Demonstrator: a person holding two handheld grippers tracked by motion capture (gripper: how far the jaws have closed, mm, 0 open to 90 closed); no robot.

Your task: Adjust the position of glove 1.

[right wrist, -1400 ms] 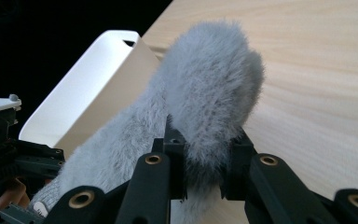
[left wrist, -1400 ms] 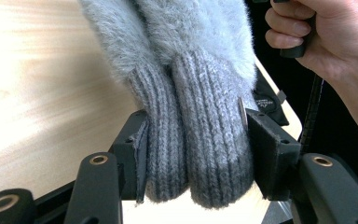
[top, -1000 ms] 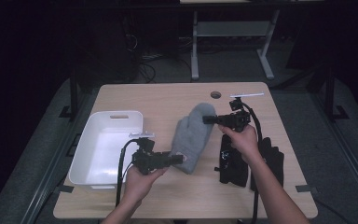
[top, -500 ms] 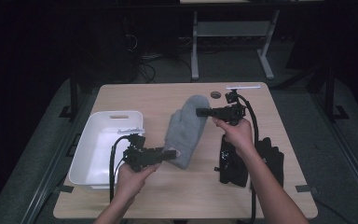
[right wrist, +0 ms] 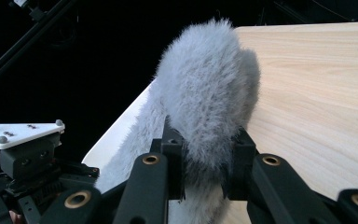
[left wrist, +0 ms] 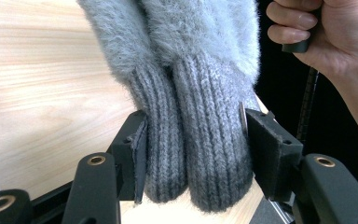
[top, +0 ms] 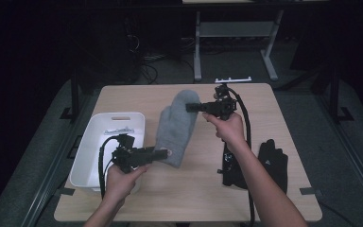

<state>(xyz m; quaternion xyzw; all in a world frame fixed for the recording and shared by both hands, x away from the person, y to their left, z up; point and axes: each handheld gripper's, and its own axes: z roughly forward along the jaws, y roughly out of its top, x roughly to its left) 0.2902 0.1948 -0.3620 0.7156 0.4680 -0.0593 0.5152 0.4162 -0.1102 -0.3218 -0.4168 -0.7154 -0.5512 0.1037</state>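
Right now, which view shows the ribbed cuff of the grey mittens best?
The left gripper view: the ribbed cuff sits close up between the left gripper pads, both mittens' cuffs side by side. The high view shows the cuff small, at that gripper's tips. The right gripper view shows the mittens' fluffy tip, not the cuff.

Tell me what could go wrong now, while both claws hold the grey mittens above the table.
1. The left claw grips only the ribbed cuffs of the two grey mittens, stacked together. One cuff might slip out, so the pair could separate.
2. The right claw pinches just the fluffy tips. If the hands pull apart, the fur may slide free.
3. The white bin is close to the left hand; the hanging cable could catch on its rim.
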